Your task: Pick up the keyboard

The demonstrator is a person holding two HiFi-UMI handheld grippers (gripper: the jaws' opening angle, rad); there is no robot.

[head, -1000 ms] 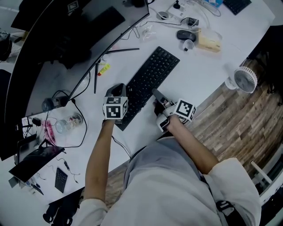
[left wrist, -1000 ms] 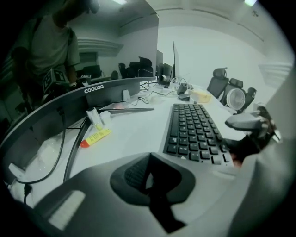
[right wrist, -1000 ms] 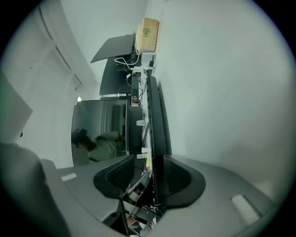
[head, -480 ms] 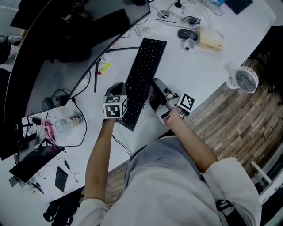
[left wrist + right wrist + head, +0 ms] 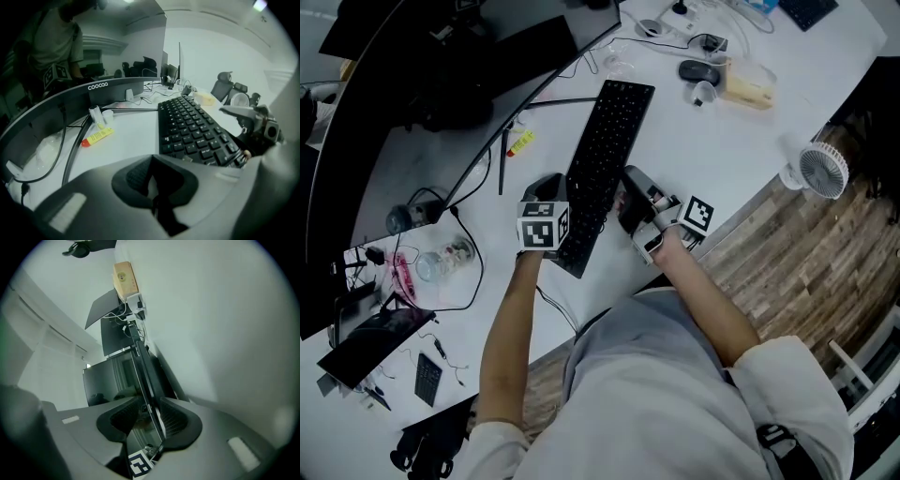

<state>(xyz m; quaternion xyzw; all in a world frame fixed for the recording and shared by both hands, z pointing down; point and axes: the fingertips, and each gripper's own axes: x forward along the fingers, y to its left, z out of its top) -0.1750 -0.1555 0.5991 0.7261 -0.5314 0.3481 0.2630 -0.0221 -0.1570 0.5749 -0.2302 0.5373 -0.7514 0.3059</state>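
head view: the keyboard (image 5: pixel 602 155) lies slantwise on the white worktop (image 5: pixel 712 141), below the curved monitor (image 5: pixel 441 84). the left hand-held gripper (image 5: pixel 551 186) sits at its near left corner, likely to steady it. the right hand-held gripper (image 5: pixel 628 199) points level at the right long edge.

left gripper view: its jaws are together on nothing, with the keyboard just beside them.

right gripper view: the jaws are closing round the keyboard's thin edge, not yet pinching it, so the lift seems next.

The person wore a loose, pale grey short-sleeved top (image 5: pixel 656 394) with wide sleeves (image 5: pixel 797 375) — and the left tongs (image 5: pixel 151 161) were matte grey, with black ribbed pads (image 5: pixel 133 180) and a white cube (image 5: pixel 543 226) printed with black square markers.
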